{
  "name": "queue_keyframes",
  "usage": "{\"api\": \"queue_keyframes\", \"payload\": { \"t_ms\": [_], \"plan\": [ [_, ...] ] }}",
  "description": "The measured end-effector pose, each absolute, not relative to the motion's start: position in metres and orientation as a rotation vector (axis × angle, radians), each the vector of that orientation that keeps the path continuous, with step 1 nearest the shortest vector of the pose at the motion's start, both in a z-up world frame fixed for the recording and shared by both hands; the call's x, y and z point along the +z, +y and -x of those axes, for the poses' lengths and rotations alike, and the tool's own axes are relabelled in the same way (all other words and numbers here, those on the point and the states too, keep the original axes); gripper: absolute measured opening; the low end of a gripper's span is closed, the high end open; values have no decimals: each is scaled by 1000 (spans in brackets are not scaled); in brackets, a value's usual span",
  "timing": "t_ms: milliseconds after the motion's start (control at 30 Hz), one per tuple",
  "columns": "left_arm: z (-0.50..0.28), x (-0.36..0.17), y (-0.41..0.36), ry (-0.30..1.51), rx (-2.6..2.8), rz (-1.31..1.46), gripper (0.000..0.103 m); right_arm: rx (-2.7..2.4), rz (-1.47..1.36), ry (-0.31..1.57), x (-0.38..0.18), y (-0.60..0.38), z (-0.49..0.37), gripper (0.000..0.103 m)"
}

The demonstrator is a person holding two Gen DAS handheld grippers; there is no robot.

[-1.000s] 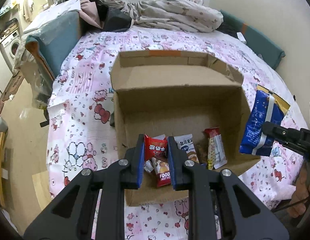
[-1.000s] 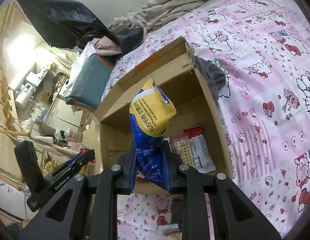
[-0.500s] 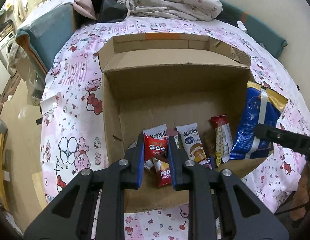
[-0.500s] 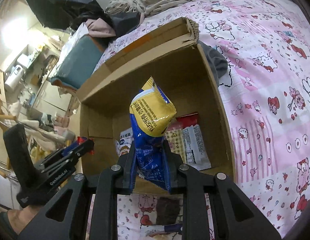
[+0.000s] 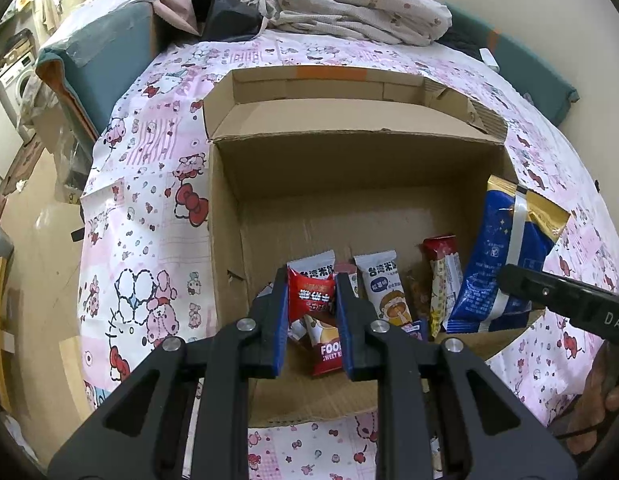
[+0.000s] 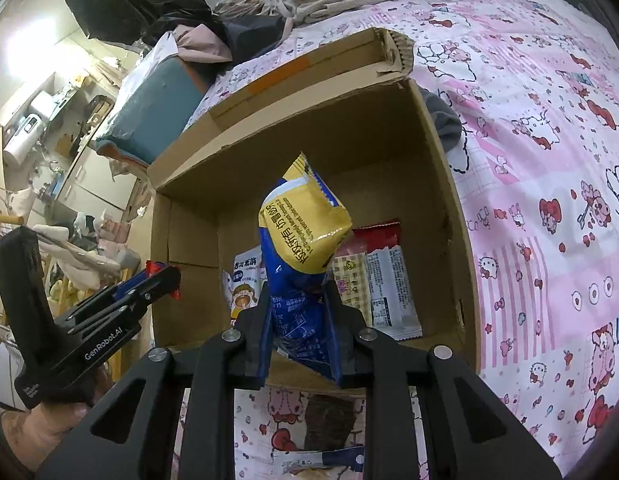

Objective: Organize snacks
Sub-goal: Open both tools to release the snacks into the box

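Pink cartoon-print bedspread (image 5: 141,240) is carrying an open cardboard box (image 5: 225,216) that is taking in snacks.

Right gripper (image 6: 301,316) is clamping a blue-and-yellow snack bag (image 6: 305,240) over the box's right side; left gripper (image 5: 311,300) is pinching a small red packet (image 5: 311,294) above the wrappers already inside. Best to be lowering each near the floor before letting go, beside the lying packets (image 5: 383,292), not on them.

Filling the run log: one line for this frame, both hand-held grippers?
left hand-held gripper: shut on red packet, over box | right hand-held gripper: shut on blue-and-yellow bag, over box | cardboard box: several snacks inside
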State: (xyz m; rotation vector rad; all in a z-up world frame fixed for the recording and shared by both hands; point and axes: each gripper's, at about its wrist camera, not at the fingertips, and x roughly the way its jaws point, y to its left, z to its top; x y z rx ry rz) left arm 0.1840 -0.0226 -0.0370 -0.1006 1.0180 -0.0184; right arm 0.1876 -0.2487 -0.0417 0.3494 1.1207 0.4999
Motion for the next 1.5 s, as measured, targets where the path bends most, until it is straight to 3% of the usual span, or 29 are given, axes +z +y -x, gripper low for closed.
{"api": "queue_keyframes", "payload": {
  "t_ms": [333,367,400,433,467,500,567,667,1000,1167,1267,1500],
  "plan": [
    [-185,-37,-23,1020,-19,106,19,484,-360,1106,-39,-253,-190,29],
    [-185,-37,-23,1018,-20,102,23,474,-354,1104,-39,-253,-190,33],
    [-185,-37,-23,1015,-20,99,33,465,-353,1103,-39,-254,-190,37],
    [-185,-36,-23,1010,-18,96,40,460,-355,1099,-38,-255,-191,53],
    [-184,-35,-23,1002,-16,100,55,448,-356,1089,-37,-257,-191,68],
    [-183,-33,-22,989,-10,107,68,439,-356,1077,-35,-258,-190,71],
    [-183,-30,-21,976,1,110,77,436,-352,1053,-31,-260,-190,76],
    [-182,-27,-19,961,0,119,78,421,-333,1009,-24,-261,-188,95],
    [-169,-16,-16,905,15,139,78,401,-150,869,6,-243,-165,99],
    [-165,-8,-14,887,12,153,78,432,-206,881,11,-248,-160,99],
    [-162,-3,-12,869,14,165,92,440,-239,894,12,-254,-157,99],
    [-149,7,-9,846,3,193,94,422,-295,908,13,-265,-143,99]
  ]
}}
